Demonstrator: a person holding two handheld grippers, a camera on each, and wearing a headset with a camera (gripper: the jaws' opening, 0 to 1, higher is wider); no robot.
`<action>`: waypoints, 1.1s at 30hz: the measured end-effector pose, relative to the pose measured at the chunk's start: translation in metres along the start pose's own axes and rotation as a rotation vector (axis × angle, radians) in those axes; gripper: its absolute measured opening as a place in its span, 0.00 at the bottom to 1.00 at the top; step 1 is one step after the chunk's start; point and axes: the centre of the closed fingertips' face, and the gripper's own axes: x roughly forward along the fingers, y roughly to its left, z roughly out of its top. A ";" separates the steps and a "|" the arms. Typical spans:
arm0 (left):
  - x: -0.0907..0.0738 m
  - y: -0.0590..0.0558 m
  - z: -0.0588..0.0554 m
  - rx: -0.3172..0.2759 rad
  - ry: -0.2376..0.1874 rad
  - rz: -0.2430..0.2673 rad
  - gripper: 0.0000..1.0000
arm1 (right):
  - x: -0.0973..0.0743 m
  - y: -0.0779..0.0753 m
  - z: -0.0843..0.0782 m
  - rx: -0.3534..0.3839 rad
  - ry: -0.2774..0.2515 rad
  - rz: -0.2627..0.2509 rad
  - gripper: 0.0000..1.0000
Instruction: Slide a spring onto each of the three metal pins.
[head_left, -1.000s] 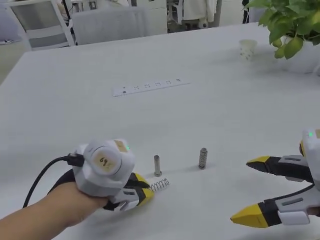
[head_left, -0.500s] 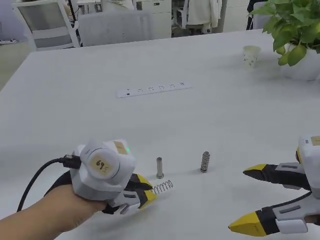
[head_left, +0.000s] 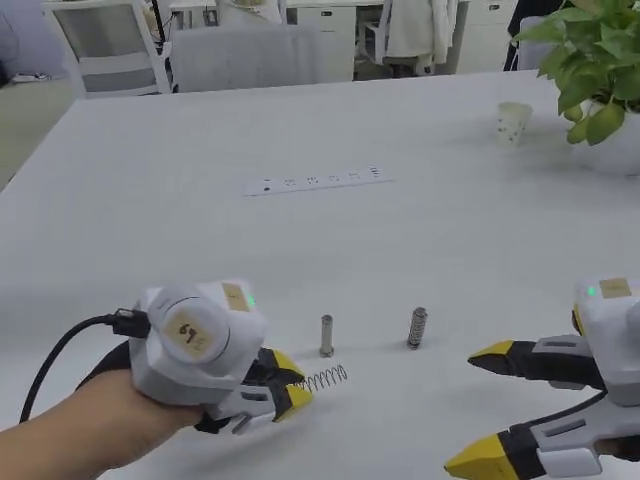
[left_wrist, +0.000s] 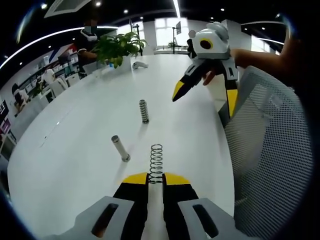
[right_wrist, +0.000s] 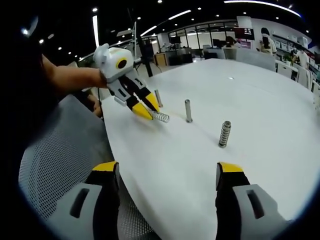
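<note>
Left gripper (left_wrist: 156, 178) pinches a thin spring (left_wrist: 156, 160), likely light and floppy, by one end beside the bare pin (left_wrist: 120, 148); right gripper (head_left: 468, 411) spread wide

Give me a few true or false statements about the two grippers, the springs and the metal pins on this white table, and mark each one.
1. The left gripper is shut on a loose coiled metal spring. True.
2. The right gripper is shut. False: its fingers stand wide apart, holding nothing.
3. One spring-covered metal pin stands upright. True.
4. The held spring sits over the bare metal pin. False: it sticks out beside that pin, apart from it.
</note>
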 end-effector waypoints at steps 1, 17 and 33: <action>-0.002 -0.001 0.001 0.002 -0.003 0.000 0.02 | 0.002 0.002 0.002 -0.005 0.004 0.008 0.79; -0.012 -0.011 0.001 0.012 -0.042 -0.015 0.02 | 0.025 0.021 0.027 -0.078 0.034 0.102 0.70; -0.015 -0.021 0.011 0.031 -0.091 -0.040 0.02 | 0.045 0.033 0.046 -0.166 0.076 0.170 0.57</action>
